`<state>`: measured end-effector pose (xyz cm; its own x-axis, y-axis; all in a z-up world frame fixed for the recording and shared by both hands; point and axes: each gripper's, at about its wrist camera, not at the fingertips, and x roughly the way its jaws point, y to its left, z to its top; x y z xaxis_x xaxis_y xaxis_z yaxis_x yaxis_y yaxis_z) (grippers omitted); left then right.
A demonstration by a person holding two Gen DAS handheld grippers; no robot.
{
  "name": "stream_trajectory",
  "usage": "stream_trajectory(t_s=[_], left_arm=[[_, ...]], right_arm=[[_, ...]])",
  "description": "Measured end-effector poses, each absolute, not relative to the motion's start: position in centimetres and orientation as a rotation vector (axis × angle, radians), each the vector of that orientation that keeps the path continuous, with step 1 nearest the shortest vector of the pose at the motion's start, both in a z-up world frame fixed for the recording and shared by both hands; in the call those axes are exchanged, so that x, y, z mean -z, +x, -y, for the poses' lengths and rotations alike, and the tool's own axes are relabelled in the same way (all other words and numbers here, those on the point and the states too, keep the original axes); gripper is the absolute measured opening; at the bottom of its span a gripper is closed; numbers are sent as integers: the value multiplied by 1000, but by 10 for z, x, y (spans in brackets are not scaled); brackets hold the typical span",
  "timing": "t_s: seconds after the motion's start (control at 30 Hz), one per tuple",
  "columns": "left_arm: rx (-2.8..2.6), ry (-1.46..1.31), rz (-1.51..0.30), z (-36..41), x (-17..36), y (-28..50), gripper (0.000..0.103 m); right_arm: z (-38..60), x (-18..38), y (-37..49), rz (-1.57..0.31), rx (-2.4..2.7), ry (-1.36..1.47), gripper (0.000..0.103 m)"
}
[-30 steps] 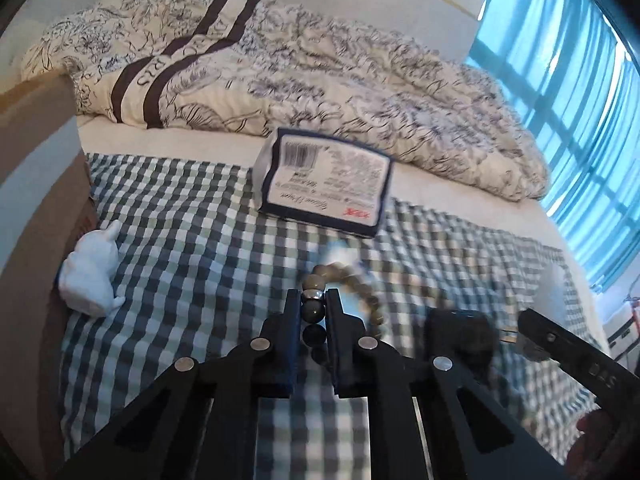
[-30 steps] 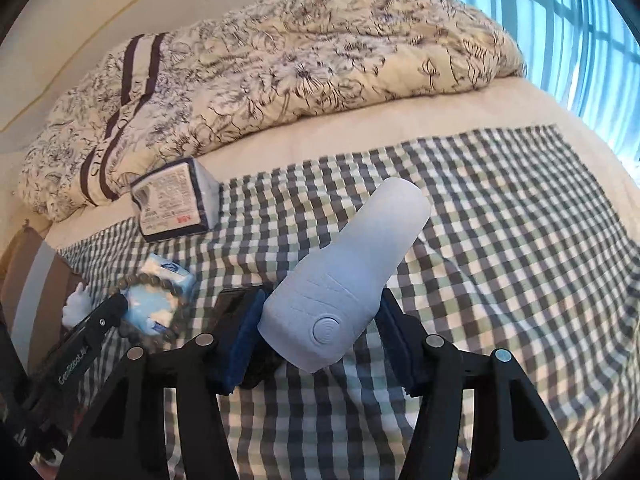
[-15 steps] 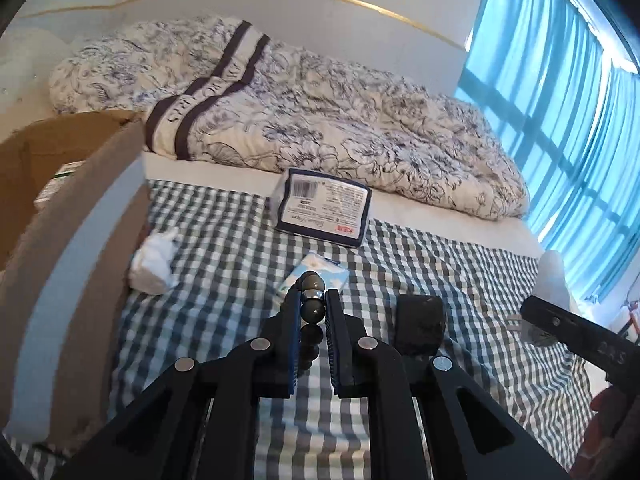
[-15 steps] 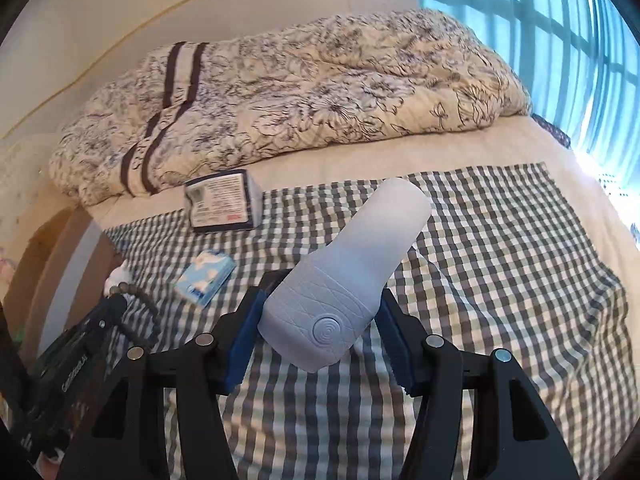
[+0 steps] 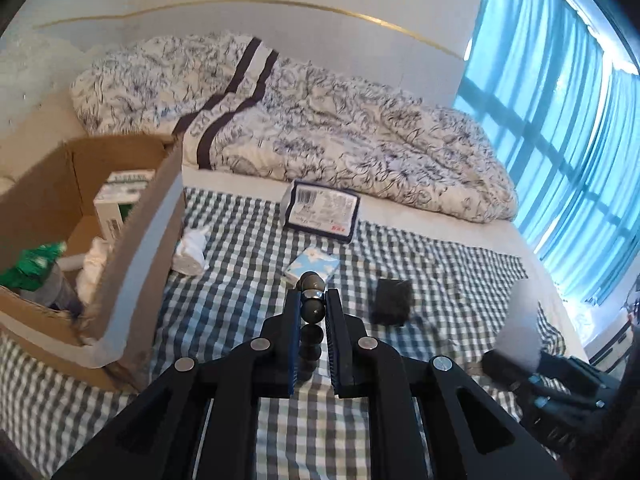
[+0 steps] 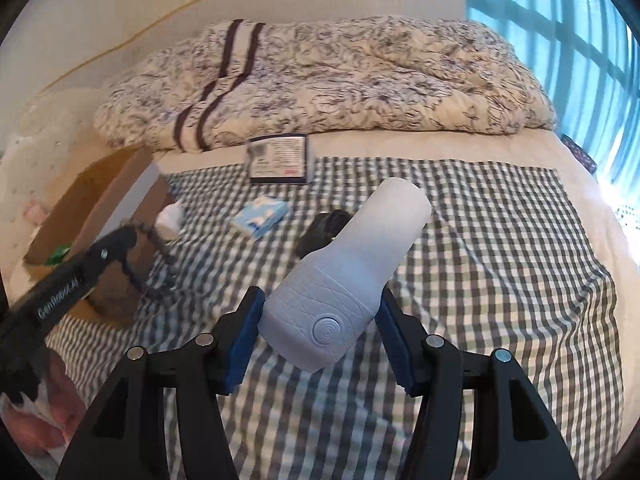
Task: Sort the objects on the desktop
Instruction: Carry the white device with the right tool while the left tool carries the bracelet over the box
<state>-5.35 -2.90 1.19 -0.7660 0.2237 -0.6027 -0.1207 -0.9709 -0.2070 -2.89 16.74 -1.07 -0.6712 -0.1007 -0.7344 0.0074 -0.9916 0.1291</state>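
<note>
Right now the left tongs [image 5: 312, 312] are clenched on a dark bead bracelet [image 5: 311, 309], a few beads pinched between the pads while the rest hangs slack below, as the right wrist view shows [image 6: 154, 248]. Strung beads are hard and round, so they can roll in the pinch, and the loop will swing; a hold across two or three beads seems safest. The right tongs [image 6: 320, 330] grip a pale lavender handheld device [image 6: 352, 276] by its wider button end; it looks light, stiff and smooth, likely to slip if the squeeze eases. Both are lifted above the checked cloth [image 5: 440, 264] on the bed. On the cloth lie a small tissue packet [image 5: 311, 266], a wet-wipes pack [image 5: 322, 210], a black object [image 5: 392, 300] I cannot identify, and crumpled white tissue [image 5: 192, 252]. An open cardboard box [image 5: 132, 240], already holding items, stands left; its near wall stands in the bracelet's way.
</note>
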Motion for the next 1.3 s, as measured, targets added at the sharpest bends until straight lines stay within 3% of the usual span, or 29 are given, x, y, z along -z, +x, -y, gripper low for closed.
stream_trajectory(t_s=[0.7,1.3], left_arm=[[-2884,-977,245,47,-64,-3,12],[-2990,-997,314,176,-105,-24,12]], right_arm=[[-138,-29,13,158,2656,1049,57],[-24,-63,-20,134,2560,975,57]])
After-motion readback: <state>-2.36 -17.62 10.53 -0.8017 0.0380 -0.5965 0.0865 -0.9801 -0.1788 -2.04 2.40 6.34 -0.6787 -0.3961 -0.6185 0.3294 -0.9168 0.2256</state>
